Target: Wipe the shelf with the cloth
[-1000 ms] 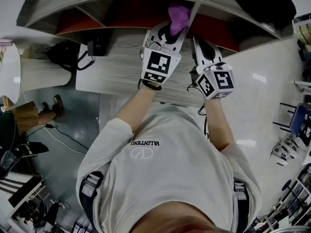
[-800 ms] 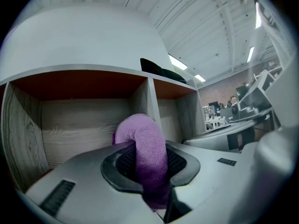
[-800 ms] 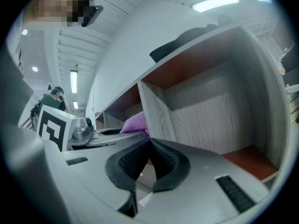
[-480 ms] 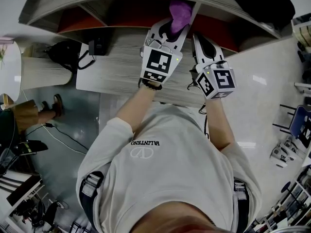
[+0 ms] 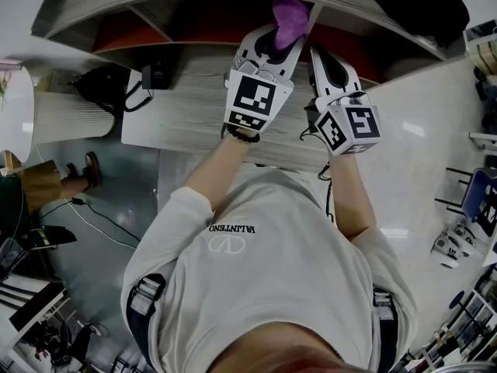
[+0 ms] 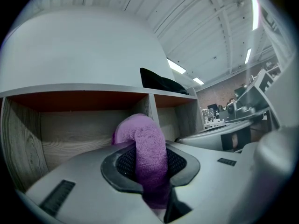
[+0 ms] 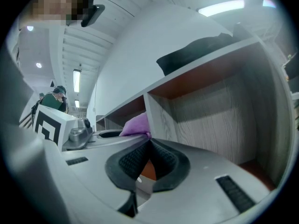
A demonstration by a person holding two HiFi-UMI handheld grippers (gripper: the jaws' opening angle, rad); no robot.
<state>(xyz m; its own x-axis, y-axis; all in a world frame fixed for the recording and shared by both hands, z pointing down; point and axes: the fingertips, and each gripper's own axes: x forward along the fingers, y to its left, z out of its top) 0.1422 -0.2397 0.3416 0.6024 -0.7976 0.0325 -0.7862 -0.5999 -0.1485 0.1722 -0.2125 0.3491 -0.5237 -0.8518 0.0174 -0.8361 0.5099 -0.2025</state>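
**Purple cloth held up at the shelf**

Our left hand-held gripper (image 6: 150, 171) is pinched tight on a purple cloth (image 6: 142, 141). The cloth folds over the top of the jaws like a soft hump and hangs down between the two black pads.

In the head view the cloth (image 5: 289, 15) is at the top middle of the frame. It sits right at the mouth of the grey wooden shelf (image 5: 85, 10), with the left hand-held gripper (image 5: 276, 45) just below it. In the left gripper view the cloth is in front of the upright board (image 6: 150, 107) that splits the shelf into boxes. We cannot tell if the cloth touches the wood.

Our right hand-held gripper (image 7: 145, 164) has its pads pressed together at the tips, with nothing between them. In the head view it (image 5: 322, 59) is just to the right of the left one.

Something black (image 7: 196, 50) lies on top of the shelf.
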